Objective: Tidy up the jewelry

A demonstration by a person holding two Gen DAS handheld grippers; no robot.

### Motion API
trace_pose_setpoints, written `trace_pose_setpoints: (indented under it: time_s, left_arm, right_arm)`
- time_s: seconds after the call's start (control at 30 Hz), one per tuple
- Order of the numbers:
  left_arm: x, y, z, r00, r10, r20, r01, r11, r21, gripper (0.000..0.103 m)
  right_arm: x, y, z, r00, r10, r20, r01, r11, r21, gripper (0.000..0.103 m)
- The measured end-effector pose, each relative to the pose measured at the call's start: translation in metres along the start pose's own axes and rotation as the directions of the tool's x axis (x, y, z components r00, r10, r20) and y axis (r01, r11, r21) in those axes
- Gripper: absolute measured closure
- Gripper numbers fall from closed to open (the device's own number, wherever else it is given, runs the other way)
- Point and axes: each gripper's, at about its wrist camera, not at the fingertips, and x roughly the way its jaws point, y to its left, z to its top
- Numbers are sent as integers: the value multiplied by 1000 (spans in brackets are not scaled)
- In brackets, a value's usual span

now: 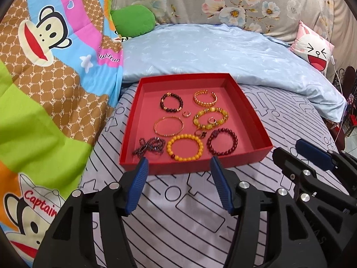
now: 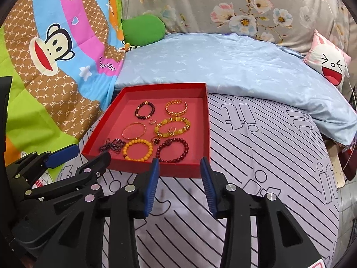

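Observation:
A red tray (image 1: 250, 111) (image 2: 206, 125) lies on the bed and holds several pieces of jewelry: an orange bead bracelet (image 1: 185, 147) (image 2: 138, 150), a dark red bead bracelet (image 1: 222, 141) (image 2: 172, 149), a thin gold bangle (image 1: 168, 126) (image 2: 134, 130), a yellow bead bracelet (image 1: 210, 117) (image 2: 171, 126), a gold cuff (image 1: 204, 98) (image 2: 176, 107), a dark bead bracelet (image 1: 171, 102) (image 2: 145, 110), a dark bead strand (image 1: 148, 148) (image 2: 112, 145) and small rings. My left gripper (image 1: 179, 165) is open and empty at the tray's near edge. My right gripper (image 2: 179, 166) is open and empty at the tray's near right corner.
The tray rests on a striped sheet (image 1: 178, 201) (image 2: 256, 156). A light blue quilt (image 1: 223, 51) (image 2: 223, 67) lies behind it, a cartoon monkey blanket (image 1: 44, 78) (image 2: 55, 55) to the left, a green cushion (image 1: 133, 20) and a bunny pillow (image 1: 312, 47) at the back.

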Motion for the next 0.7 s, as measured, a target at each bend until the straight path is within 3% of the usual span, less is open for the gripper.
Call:
trace_pose_setpoints:
  time_s: [0.17, 0.7]
  left_arm:
    - [-2, 3, -9, 1000, 13, -5, -13, 1000, -20, 38]
    - [-6, 9, -23, 997, 77, -26, -79, 995, -55, 29]
  right_arm:
    - [-4, -3, -9, 1000, -7, 1, 7, 1000, -3, 56]
    - [-4, 0, -17, 1000, -13, 0, 13, 999, -33, 48]
